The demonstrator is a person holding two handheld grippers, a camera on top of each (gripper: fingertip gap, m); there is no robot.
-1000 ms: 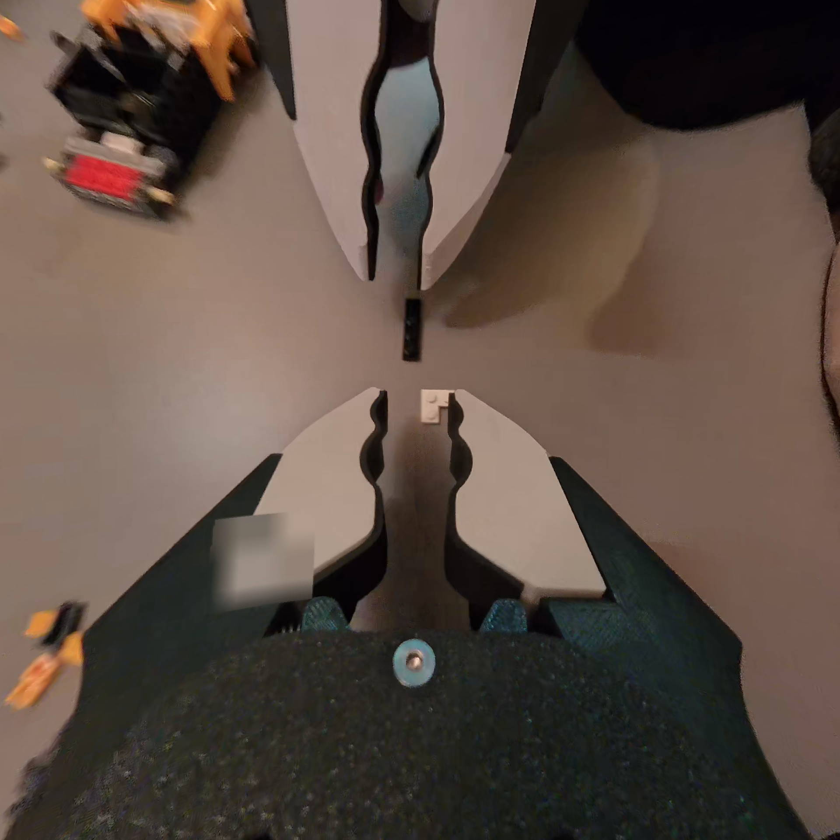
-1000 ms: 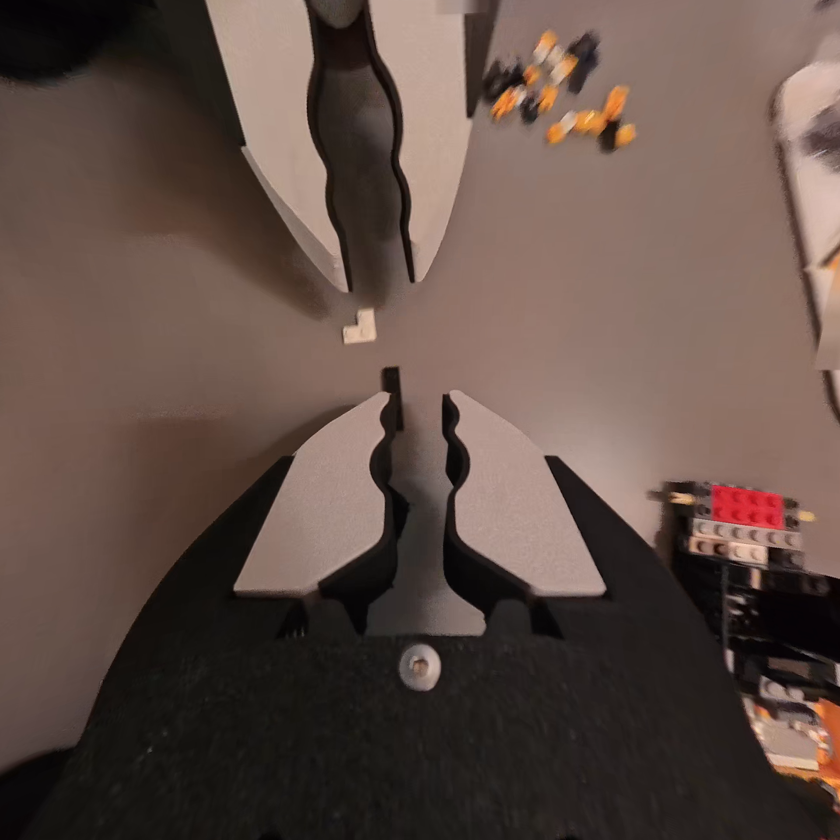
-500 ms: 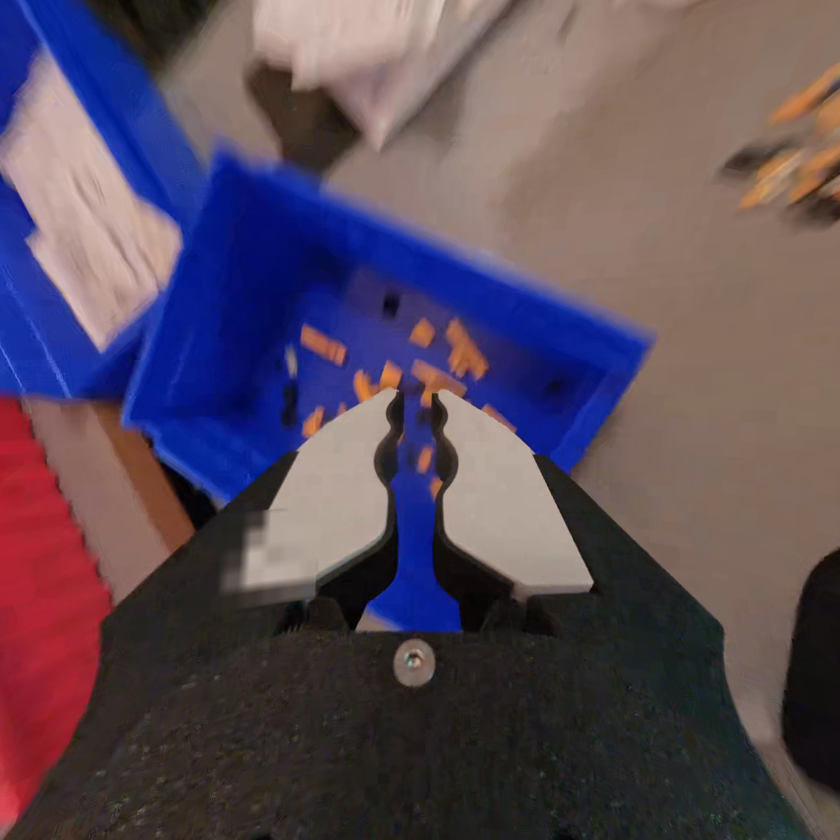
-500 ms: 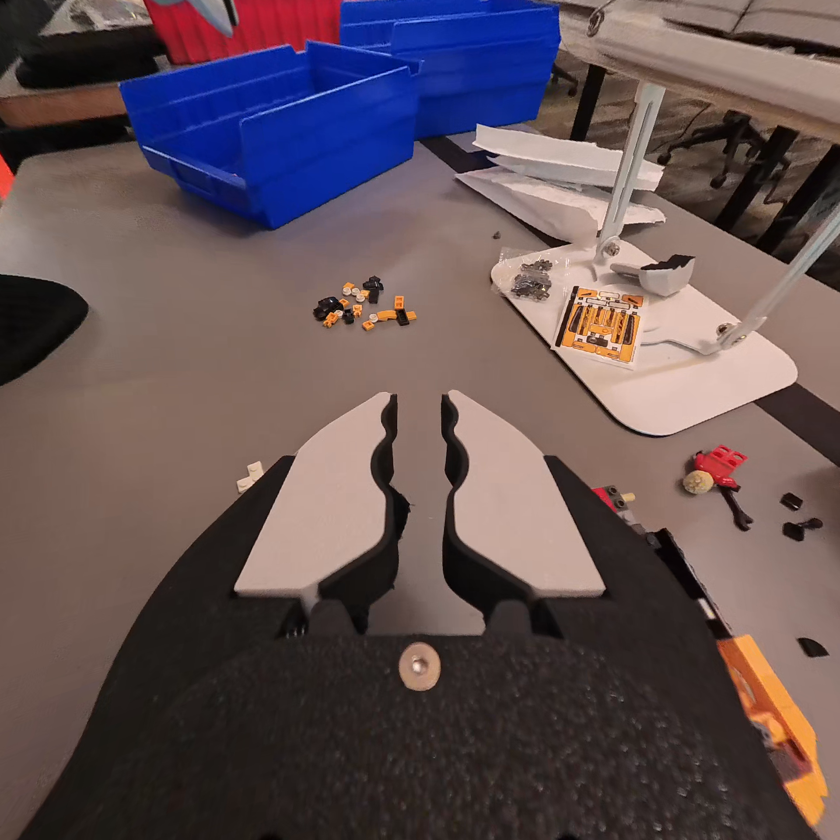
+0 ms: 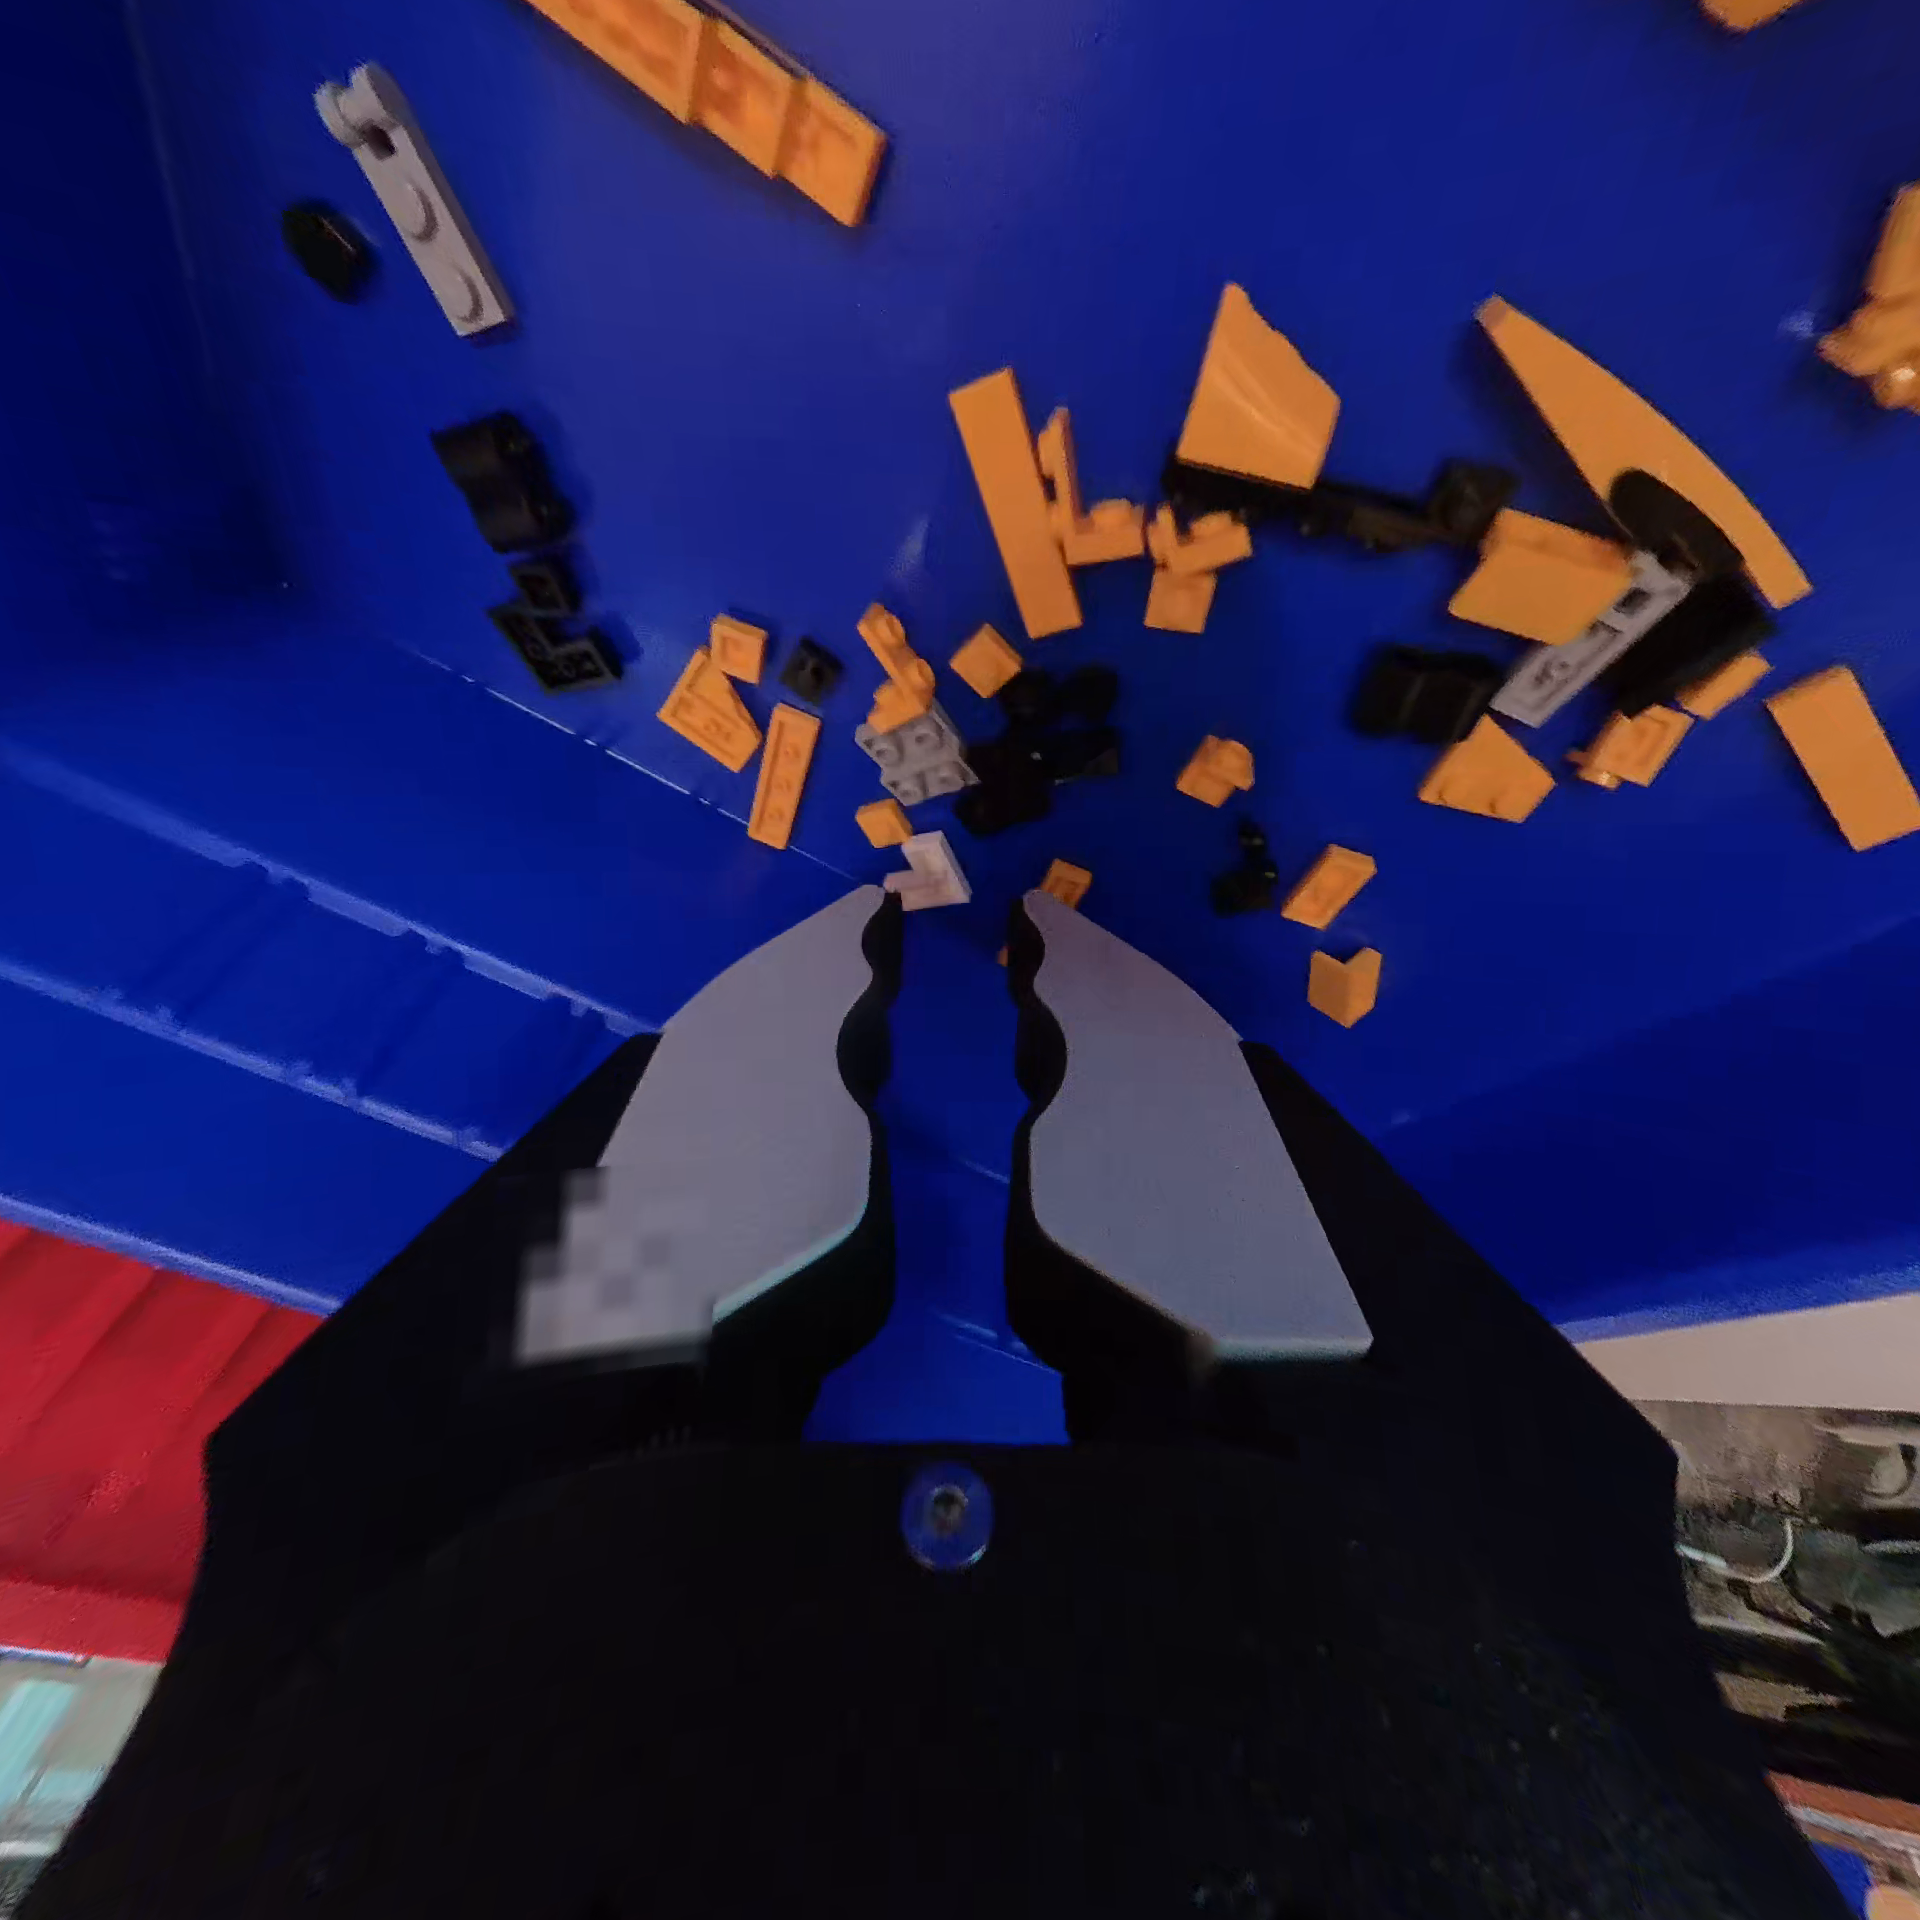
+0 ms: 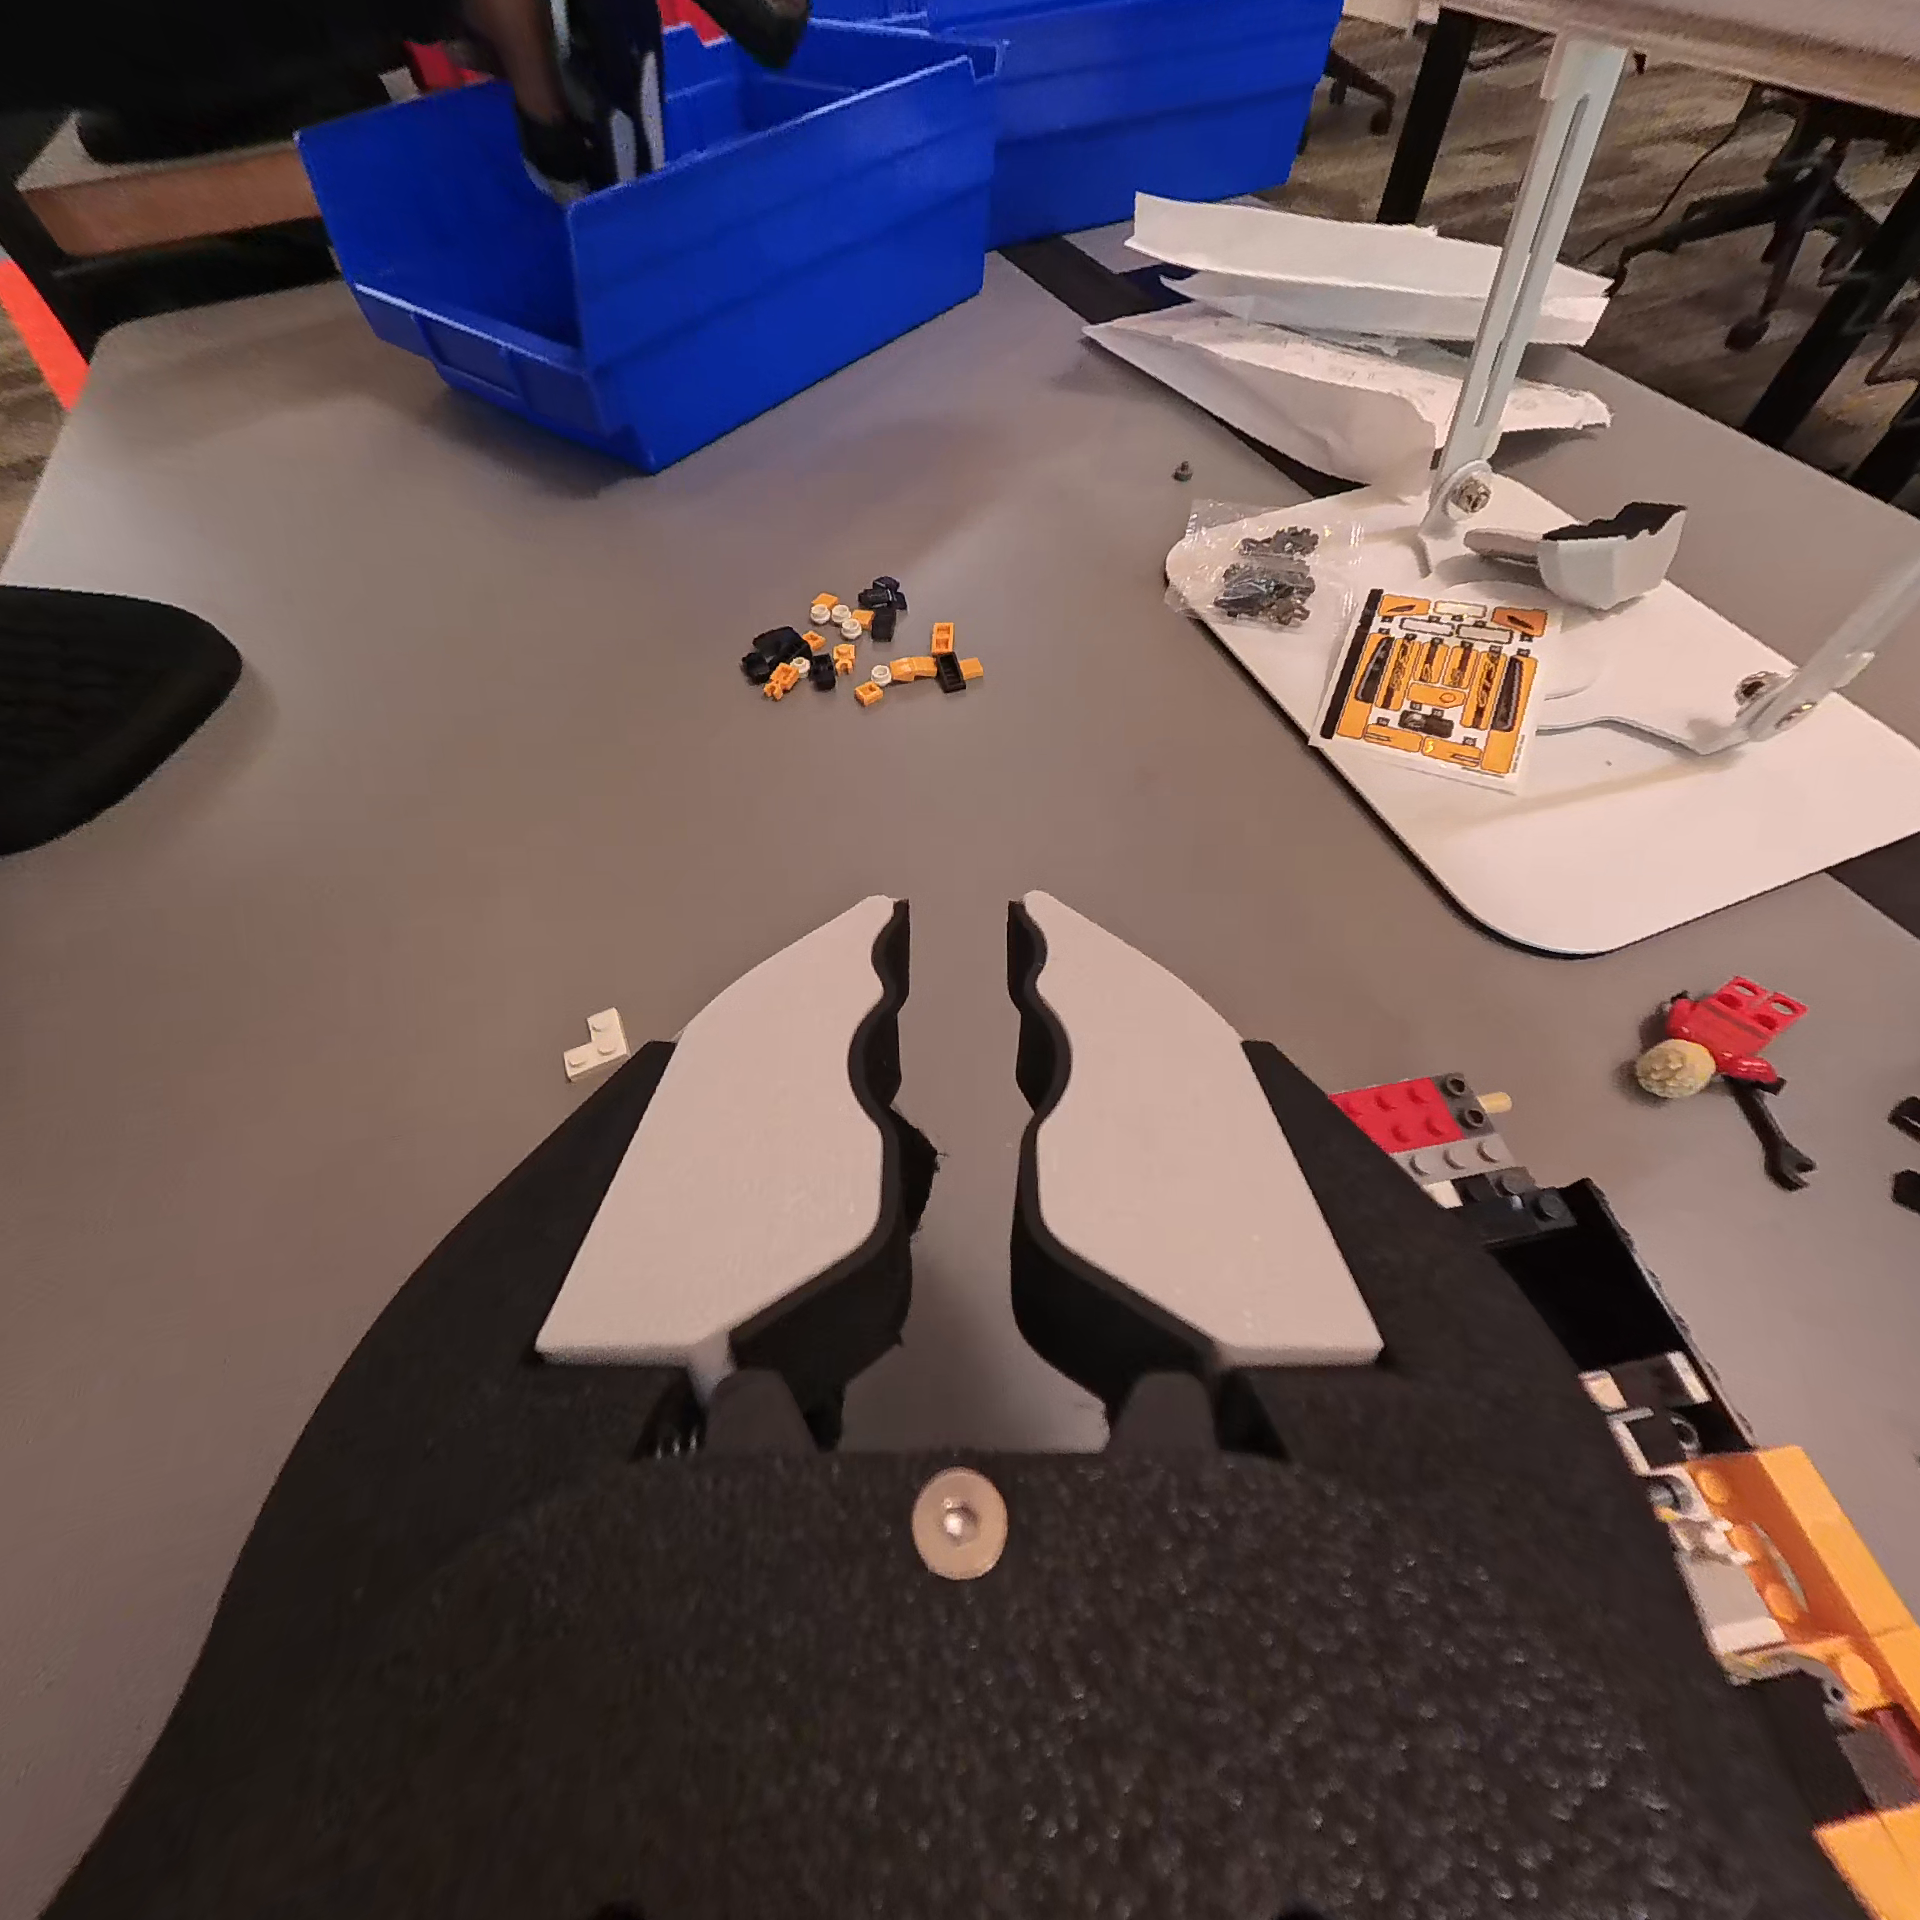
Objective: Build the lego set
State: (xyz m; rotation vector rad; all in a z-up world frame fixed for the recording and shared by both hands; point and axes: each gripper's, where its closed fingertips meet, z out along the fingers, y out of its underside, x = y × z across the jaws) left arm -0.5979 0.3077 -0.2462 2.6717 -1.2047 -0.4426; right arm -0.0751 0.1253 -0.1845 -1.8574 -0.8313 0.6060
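My left gripper [image 5: 956, 904] is open and reaches down into a blue bin [image 5: 312, 935]. Its fingertips hover just above loose orange, black and grey lego pieces [image 5: 914, 748] on the bin floor. A small white L-shaped plate [image 5: 928, 871] lies right at the left fingertip, not between the jaws. My right gripper [image 6: 958, 904] is open and empty above the grey table [image 6: 416, 727]. Another white L-shaped plate [image 6: 595, 1044] lies just left of it. The partly built black, red and orange model [image 6: 1558, 1299] sits at its right side.
A small pile of orange and black pieces [image 6: 862, 649] lies mid-table. The blue bin [image 6: 727, 291] stands at the back with the left gripper [image 6: 592, 104] in it. A sticker sheet [image 6: 1429, 681] and a bag of parts [image 6: 1262, 571] lie on a white stand base [image 6: 1662, 852]. A red piece [image 6: 1730, 1023] lies far right. There is about 55 centimeters between the tips of the two grippers. The red piece [image 6: 1730, 1023] lies around 20 centimeters away from my right fingertips.
My left gripper left the table and the white L plate, swung over and dropped into the blue bin. My right gripper tilted up from the table; both jaws stayed open.
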